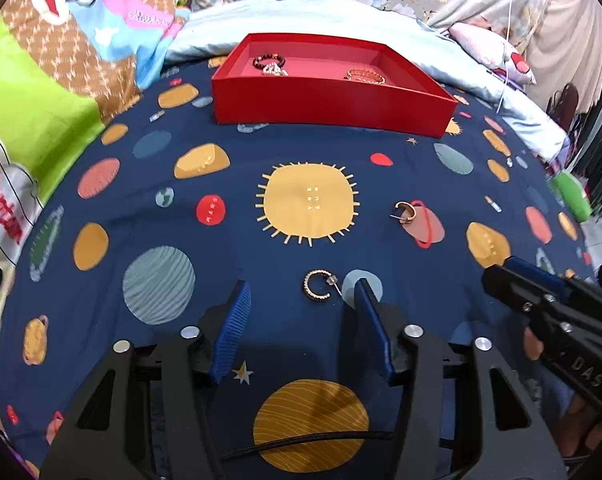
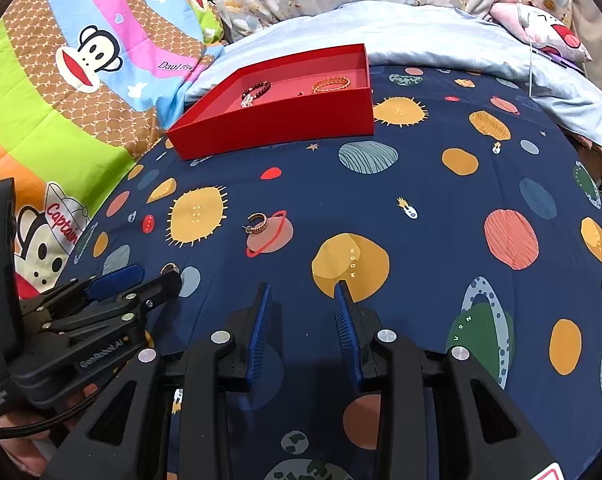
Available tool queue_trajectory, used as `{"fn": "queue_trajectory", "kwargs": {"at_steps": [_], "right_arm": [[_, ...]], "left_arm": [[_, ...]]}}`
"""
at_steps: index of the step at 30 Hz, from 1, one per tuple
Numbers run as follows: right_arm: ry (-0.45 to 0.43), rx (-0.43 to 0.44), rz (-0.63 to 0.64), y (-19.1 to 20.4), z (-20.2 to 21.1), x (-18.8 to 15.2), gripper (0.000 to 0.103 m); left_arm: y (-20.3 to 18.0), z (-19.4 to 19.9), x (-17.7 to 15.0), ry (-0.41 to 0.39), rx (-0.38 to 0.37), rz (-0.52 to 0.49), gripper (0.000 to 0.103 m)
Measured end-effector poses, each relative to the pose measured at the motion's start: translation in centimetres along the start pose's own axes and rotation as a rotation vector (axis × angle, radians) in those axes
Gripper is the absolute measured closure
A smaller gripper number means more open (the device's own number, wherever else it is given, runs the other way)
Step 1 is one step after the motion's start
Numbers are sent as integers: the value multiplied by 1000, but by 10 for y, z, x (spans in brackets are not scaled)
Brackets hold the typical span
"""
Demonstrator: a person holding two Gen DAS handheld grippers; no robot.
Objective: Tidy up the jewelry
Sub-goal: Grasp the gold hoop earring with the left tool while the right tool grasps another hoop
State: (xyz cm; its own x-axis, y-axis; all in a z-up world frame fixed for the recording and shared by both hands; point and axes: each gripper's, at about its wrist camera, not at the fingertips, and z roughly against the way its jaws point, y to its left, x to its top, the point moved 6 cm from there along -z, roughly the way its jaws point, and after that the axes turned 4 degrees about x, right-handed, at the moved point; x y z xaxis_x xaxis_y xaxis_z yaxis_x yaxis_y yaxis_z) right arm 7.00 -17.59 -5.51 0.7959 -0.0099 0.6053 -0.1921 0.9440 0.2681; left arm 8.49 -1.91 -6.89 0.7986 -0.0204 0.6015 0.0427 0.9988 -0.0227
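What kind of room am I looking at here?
Most likely a bedroom, with the work done on a bed: a planet-print sheet covers the surface, a cartoon monkey quilt and a pale blue blanket are bunched behind the red jewelry box.

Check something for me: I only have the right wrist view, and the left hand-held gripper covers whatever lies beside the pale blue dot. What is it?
Observer: A twisted gold hoop earring, lying flat on the navy bedspread.
Operator: Is the left hand-held gripper on it?
Observer: No. The left hand-held gripper is open; the earring lies between its fingertips, apparently untouched, nearer the finger on the right of the left wrist view.
Operator: Anything on the earring's post?
Observer: A small clear back sits on it.
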Motion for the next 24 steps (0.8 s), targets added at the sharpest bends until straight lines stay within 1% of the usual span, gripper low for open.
{"fn": "queue_trajectory", "kwargs": {"at_steps": [2,3,5,6,8,9,14,17,24], "right_arm": [[1,1,0,0,0,0,71],[1,1,1,1,0,0,71],[2,2,1,1,-1,0,71],[4,3,0,1,-1,0,71],[6,4,2,3,-3,1,71],[7,4,3,3,-3,1,71],[16,21,0,6,-8,5,71],[16,24,14,11,-13,11,71],[26,38,52,24,-33,28,71]], "left_arm": [[-1,-1,0,-6,16,-10,59],[0,-1,1,-10,21,-12,61],[1,-2,2,-17,26,-14,71],[2,-2,2,-21,28,-15,73],[3,-2,3,-25,26,-17,83],[4,-2,3,-26,23,-16,86],[8,-2,5,-18,-7,3,86],[13,-2,6,-6,-29,34,86],[26,1,8,0,-27,64,86]]}}
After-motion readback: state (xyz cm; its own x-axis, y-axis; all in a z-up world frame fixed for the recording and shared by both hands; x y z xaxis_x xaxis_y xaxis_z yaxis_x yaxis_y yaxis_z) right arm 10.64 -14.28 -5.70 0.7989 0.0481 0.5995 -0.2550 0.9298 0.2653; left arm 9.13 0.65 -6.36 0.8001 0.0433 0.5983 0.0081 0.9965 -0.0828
